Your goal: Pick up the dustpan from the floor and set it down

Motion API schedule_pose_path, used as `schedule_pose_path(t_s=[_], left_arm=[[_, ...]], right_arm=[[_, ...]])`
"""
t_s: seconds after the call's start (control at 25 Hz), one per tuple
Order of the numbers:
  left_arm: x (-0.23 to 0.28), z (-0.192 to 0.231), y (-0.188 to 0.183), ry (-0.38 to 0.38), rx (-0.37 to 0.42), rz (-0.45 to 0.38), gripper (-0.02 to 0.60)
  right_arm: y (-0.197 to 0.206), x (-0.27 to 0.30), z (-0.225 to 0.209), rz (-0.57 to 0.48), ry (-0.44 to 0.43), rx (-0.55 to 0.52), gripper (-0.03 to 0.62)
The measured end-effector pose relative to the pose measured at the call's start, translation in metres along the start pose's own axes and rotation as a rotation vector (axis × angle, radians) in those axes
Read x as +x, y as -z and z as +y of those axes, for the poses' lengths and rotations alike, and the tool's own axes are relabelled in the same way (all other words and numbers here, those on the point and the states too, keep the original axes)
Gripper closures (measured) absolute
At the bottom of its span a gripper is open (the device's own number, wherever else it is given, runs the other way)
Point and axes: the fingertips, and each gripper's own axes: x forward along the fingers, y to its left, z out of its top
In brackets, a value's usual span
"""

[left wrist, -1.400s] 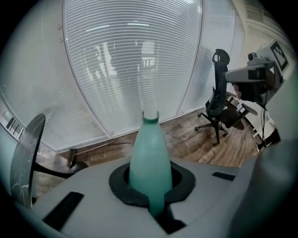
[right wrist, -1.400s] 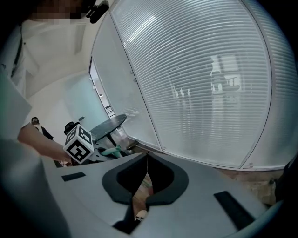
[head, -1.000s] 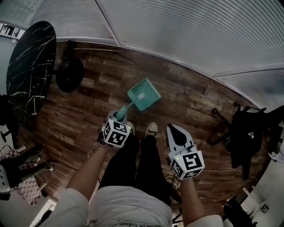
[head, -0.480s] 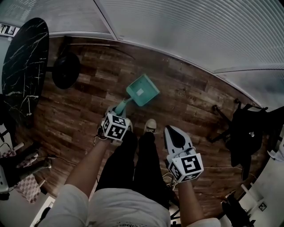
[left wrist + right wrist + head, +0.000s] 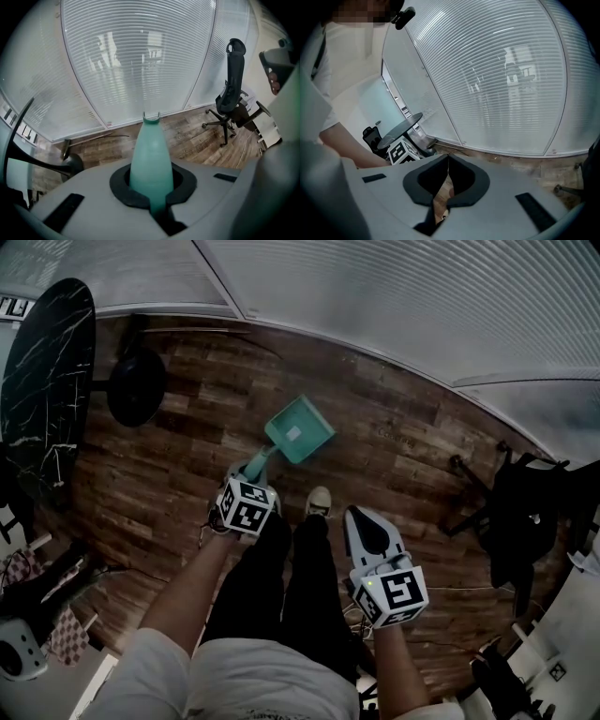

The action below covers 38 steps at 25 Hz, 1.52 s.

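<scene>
The wooden floor runs out to a wall of blinds. A round black table stands off to the left and a dark chair to the right. The person stands in the middle with both arms lowered in front of their legs.

The teal dustpan hangs from the left gripper, with its pan out ahead and low over the boards. I cannot tell whether its edge touches them yet. In the left gripper view the fingers pinch the dustpan's handle, which sticks straight out between them. The right gripper waits beside the right leg, fingers pressed together on nothing.

To my eye the pick-up is done and the set-down is in hand. What comes next is to ease the pan flat onto the floor, spread the left fingers only once it rests, and draw back along the handle so it isn't dragged.
</scene>
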Motion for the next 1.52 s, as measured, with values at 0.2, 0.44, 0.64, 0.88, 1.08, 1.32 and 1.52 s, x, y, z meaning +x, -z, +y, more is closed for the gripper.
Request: schedule_pose_path(t_s=[0.2,0.44,0.64,0.88,1.08,1.32,1.52], left_arm=[[0.005,-0.005,0.004,-0.006,0.010,0.014,0.557],[0.007,-0.004,0.014,-0.012,0.009,0.033,0.557],[0.007,-0.001,0.031,-0.022,0.016,0.068,0.555],[0.008,0.005,0.046,-0.017,0.015,0.090,0.555],[0.009,0.001,0.052,-0.003,0.037,0.106,0.553],[0.010,-0.004,0.060,0.050,0.022,0.128,0.461],[0.006,-0.005,0.065,0.075,0.032,0.123,0.424]], right_arm=[[0.004,-0.004,-0.005,0.000,0.010,0.008,0.569],[0.004,-0.001,-0.004,-0.005,0.002,0.013,0.569],[0.005,-0.002,-0.002,0.004,-0.005,0.011,0.569],[0.006,0.000,0.002,0.006,-0.010,0.007,0.569],[0.009,0.001,0.006,0.008,-0.017,0.007,0.569],[0.012,0.002,0.010,0.012,-0.021,0.004,0.569],[0.013,0.003,0.014,0.009,-0.024,0.002,0.569]])
